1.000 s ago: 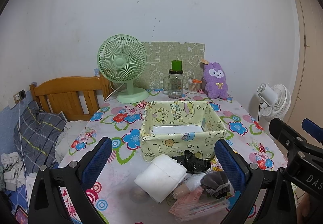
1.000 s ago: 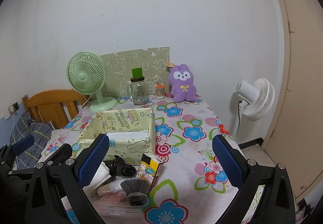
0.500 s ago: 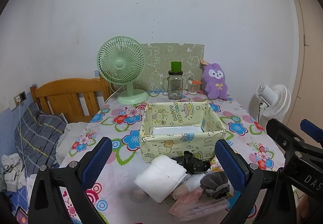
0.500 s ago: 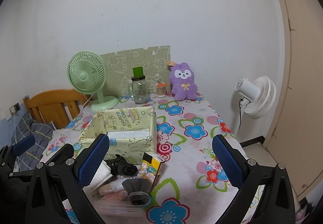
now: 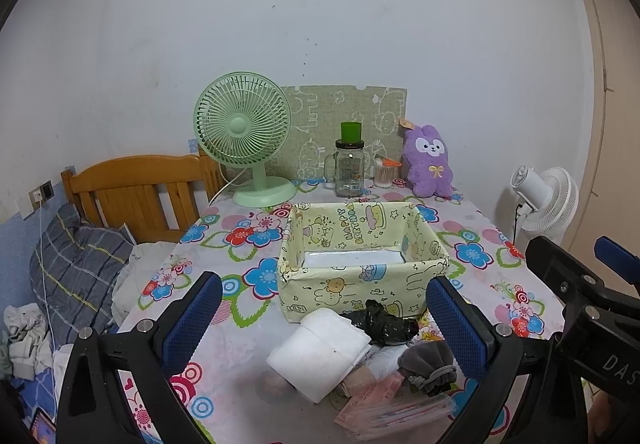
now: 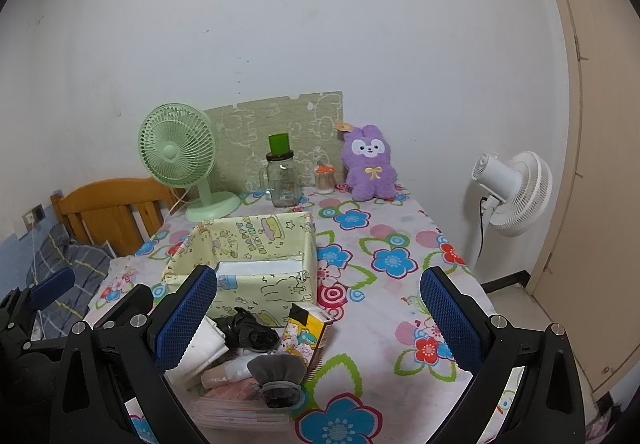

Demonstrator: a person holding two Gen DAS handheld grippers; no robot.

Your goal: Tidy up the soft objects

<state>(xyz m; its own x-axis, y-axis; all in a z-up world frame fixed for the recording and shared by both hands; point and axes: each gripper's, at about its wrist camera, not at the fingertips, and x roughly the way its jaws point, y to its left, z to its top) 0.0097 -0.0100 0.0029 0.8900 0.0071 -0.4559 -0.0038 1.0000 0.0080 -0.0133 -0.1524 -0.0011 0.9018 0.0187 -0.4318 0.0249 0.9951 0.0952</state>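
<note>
A pale yellow fabric basket [image 5: 362, 280] [image 6: 256, 290] stands mid-table on the flowered cloth. In front of it lies a pile: a folded white cloth [image 5: 320, 348] [image 6: 200, 352], a crumpled black bag [image 5: 384, 326] [image 6: 246, 330], a grey drawstring pouch [image 5: 428, 362] [image 6: 278, 370], a yellow printed pack [image 6: 306, 334] and pink flat packets [image 5: 384, 404] [image 6: 236, 400]. My left gripper [image 5: 324, 328] hangs open above the pile, empty. My right gripper [image 6: 316, 318] is open too, with the pile under its left finger. A purple plush rabbit [image 5: 430, 163] [image 6: 370, 163] sits at the back.
A green desk fan [image 5: 246, 139] [image 6: 180, 153], a glass jar with a green lid [image 5: 350, 167] [image 6: 282, 175] and a small swab jar [image 5: 384, 173] stand at the back. A wooden headboard [image 5: 136, 191] and bedding lie left. A white floor fan [image 6: 510, 191] stands right.
Both grippers have drifted slightly back and up, so the table sits a little lower and smaller in view. Nothing on the table has moved; both stay open.
</note>
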